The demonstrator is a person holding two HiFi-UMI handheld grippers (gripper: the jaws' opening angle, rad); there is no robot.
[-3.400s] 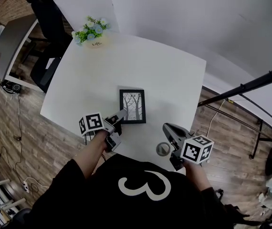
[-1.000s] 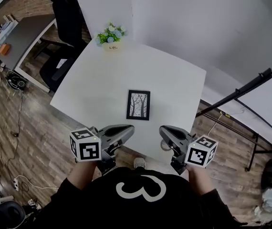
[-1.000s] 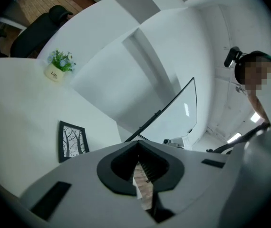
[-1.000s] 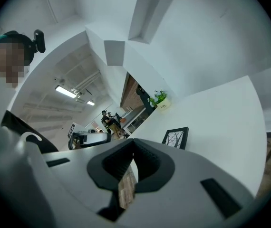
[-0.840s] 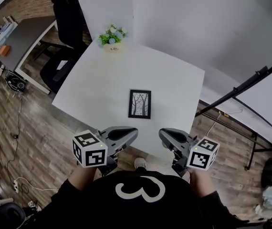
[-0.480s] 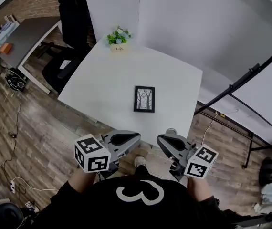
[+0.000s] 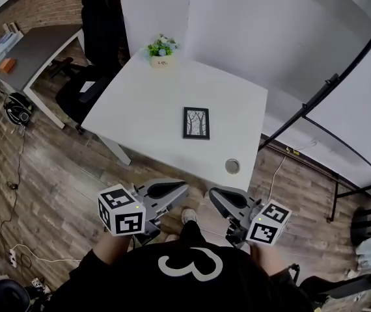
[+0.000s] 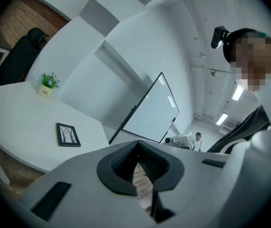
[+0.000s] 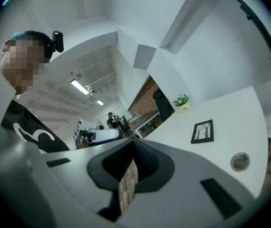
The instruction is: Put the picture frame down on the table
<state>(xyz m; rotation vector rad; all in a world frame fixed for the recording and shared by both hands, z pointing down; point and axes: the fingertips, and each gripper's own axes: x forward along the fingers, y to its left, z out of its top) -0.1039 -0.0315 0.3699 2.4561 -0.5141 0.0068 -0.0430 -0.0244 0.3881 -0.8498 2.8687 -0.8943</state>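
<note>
The picture frame [image 7: 196, 123] lies flat on the desk [image 7: 140, 112], long side pointing away, well beyond the left tool [image 7: 181, 189] and right tool [image 7: 213, 194], both clenched empty.

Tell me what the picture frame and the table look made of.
Picture frame: dark matte border, likely painted wood or plastic; the look leaves it open. Table: smooth white top with no grain and an even, dull sheen, probably laminate.
</note>
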